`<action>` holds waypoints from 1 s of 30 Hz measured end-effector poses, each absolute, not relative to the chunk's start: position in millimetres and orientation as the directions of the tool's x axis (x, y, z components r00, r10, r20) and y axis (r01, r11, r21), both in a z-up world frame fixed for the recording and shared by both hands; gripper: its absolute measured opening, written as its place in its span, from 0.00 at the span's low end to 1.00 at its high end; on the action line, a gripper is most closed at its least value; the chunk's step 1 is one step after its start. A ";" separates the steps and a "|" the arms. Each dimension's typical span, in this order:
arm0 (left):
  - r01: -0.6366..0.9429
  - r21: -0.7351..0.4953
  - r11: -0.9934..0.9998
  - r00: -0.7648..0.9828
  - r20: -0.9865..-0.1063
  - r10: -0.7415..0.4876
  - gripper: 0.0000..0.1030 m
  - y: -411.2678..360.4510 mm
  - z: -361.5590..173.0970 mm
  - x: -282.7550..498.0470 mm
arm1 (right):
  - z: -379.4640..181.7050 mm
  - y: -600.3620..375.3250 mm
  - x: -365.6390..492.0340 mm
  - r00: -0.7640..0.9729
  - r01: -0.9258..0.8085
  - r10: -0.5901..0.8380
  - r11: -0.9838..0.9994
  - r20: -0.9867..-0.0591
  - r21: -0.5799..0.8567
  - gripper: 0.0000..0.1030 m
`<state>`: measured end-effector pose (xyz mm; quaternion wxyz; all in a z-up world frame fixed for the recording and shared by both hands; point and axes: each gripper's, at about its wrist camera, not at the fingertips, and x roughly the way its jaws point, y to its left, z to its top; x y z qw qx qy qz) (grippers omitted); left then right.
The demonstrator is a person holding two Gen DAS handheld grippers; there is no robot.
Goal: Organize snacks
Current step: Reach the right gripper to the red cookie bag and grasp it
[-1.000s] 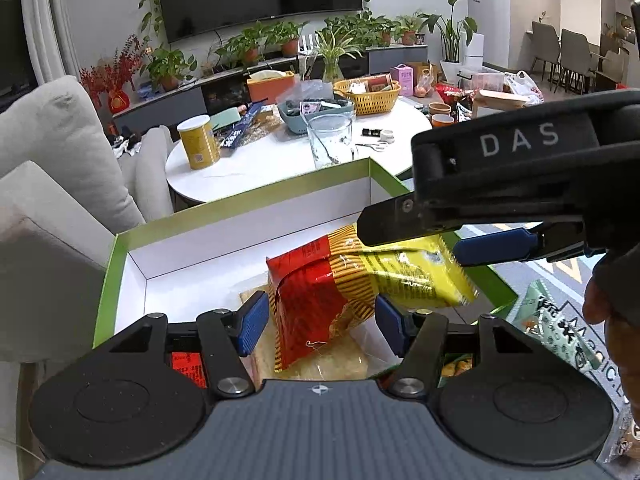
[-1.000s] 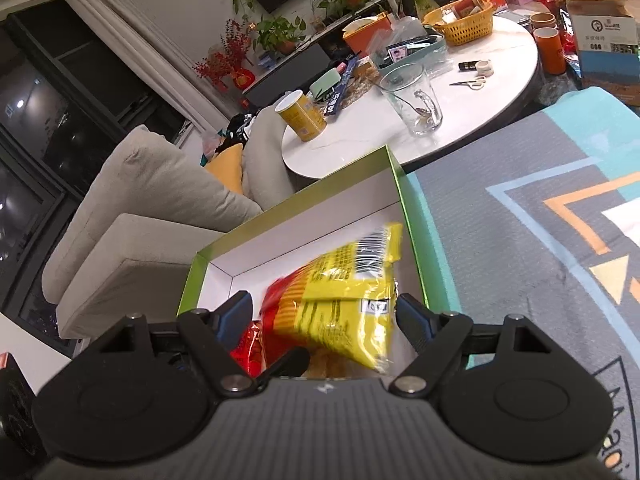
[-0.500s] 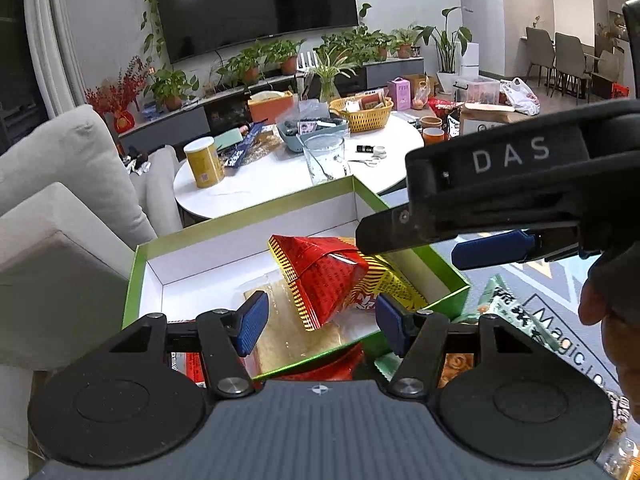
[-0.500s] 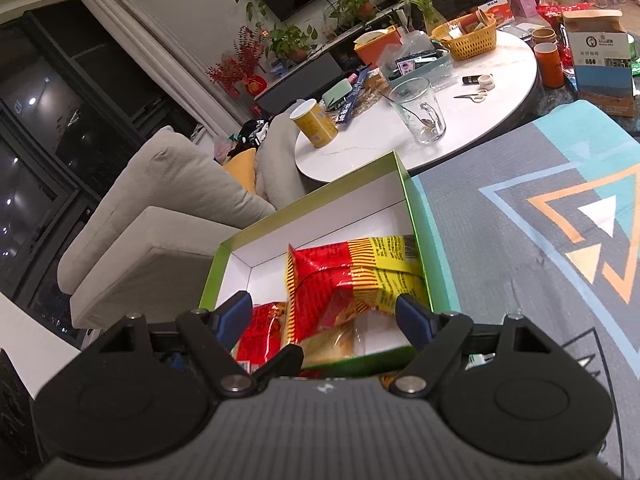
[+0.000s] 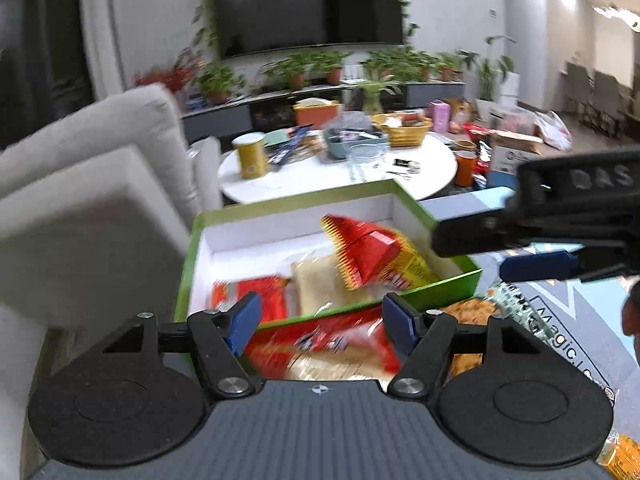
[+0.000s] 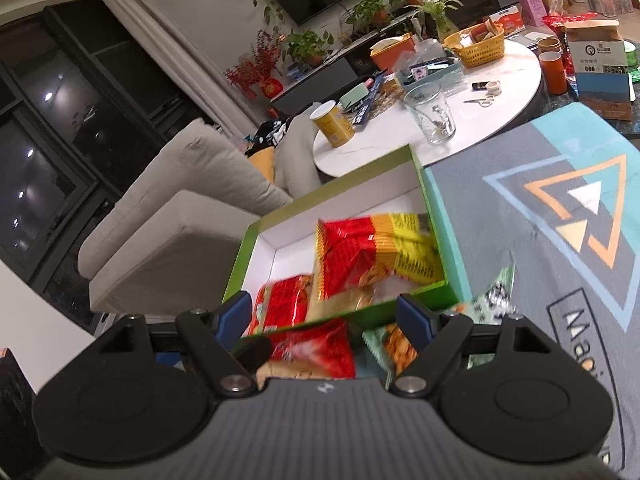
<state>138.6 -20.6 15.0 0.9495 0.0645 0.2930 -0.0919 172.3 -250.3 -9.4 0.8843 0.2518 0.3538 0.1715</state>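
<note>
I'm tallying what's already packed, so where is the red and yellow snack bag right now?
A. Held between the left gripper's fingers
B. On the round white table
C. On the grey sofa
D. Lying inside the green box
D: the red and yellow snack bag lies inside the green box, atop other packets, with no gripper touching it.

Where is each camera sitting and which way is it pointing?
Left wrist: on the left gripper, looking forward and down at the green box of snacks; its own open fingers, the right gripper and a bit of hand show.
Right wrist: on the right gripper, looking down at the box from its right; only its own fingers show.
Shared: box, red-and-yellow bag, round white table, sofa.
</note>
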 end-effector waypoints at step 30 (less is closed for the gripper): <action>0.178 -0.155 0.972 0.682 -0.693 -0.235 0.63 21.3 -47.7 135.6 | -69.6 -194.5 178.8 0.554 -0.125 0.510 0.833 -0.659 0.539 0.61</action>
